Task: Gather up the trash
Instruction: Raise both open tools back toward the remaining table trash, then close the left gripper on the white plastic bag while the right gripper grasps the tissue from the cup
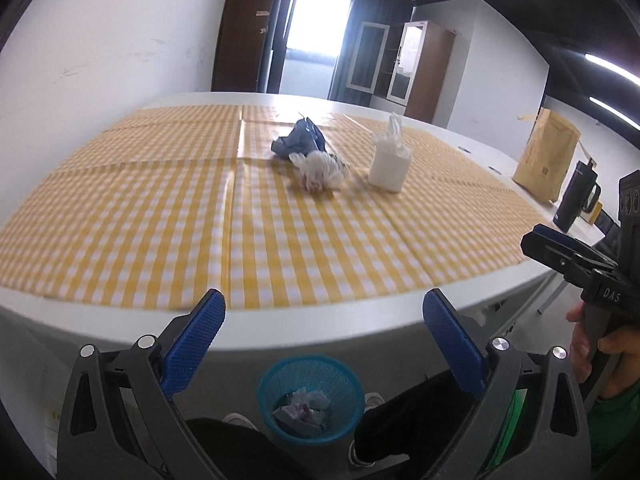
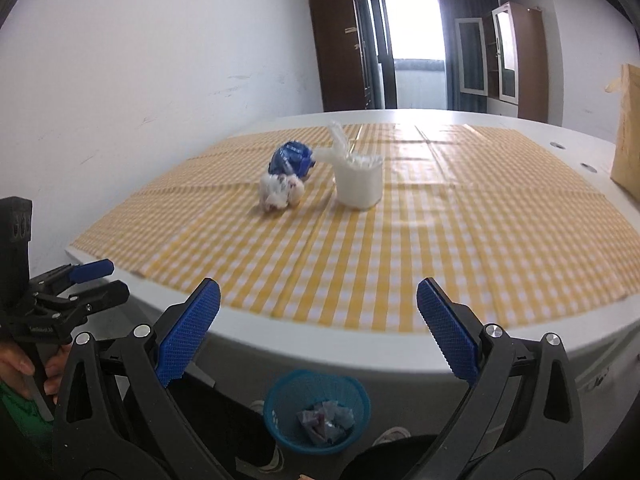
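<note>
A crumpled white wrapper and a crumpled blue wrapper lie together on the yellow checked tablecloth. A white cup stuffed with white plastic stands to their right. A blue mesh bin with crumpled paper inside stands on the floor below the table's front edge. My left gripper is open and empty above the bin. My right gripper is open and empty, also short of the table.
A brown paper bag and a black mug stand at the table's right end. A white wall runs along the left. Brown cabinets and a doorway lie beyond the far end. The person's legs and shoes flank the bin.
</note>
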`<state>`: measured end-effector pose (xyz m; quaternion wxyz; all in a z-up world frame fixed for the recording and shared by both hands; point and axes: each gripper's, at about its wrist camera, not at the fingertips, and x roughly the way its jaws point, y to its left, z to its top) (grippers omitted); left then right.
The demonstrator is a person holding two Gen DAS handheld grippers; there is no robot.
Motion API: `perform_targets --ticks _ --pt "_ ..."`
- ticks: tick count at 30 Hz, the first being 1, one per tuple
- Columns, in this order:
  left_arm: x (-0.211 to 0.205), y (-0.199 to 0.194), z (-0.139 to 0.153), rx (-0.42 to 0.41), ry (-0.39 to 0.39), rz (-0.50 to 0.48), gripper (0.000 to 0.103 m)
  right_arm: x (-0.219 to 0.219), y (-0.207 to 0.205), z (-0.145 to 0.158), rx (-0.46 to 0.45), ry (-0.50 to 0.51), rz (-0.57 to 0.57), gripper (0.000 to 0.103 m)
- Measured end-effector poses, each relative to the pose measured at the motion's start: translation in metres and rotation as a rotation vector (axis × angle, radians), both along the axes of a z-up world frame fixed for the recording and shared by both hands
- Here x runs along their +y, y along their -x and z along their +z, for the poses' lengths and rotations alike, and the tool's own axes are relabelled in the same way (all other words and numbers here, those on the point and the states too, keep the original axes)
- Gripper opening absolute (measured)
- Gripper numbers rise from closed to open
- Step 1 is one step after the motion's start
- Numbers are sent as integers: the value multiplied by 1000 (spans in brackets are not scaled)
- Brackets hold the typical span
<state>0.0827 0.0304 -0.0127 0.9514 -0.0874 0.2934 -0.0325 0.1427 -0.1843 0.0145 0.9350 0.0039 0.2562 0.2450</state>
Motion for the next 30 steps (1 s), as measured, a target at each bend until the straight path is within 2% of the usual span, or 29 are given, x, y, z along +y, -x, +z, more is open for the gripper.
perform_targets --ticks 8,12,21,30 --pt "15 -39 8 1 33 17 97 12 -46 18 -13 20 6 94" --pt "23 -61 8 22 24 34 97 21 -68 20 4 24 25 85" --pt "34 -100 18 46 42 38 97 46 -105 26 3 86 37 85" --pt "24 -143 15 83 26 6 97 69 -149 21 11 168 44 84"
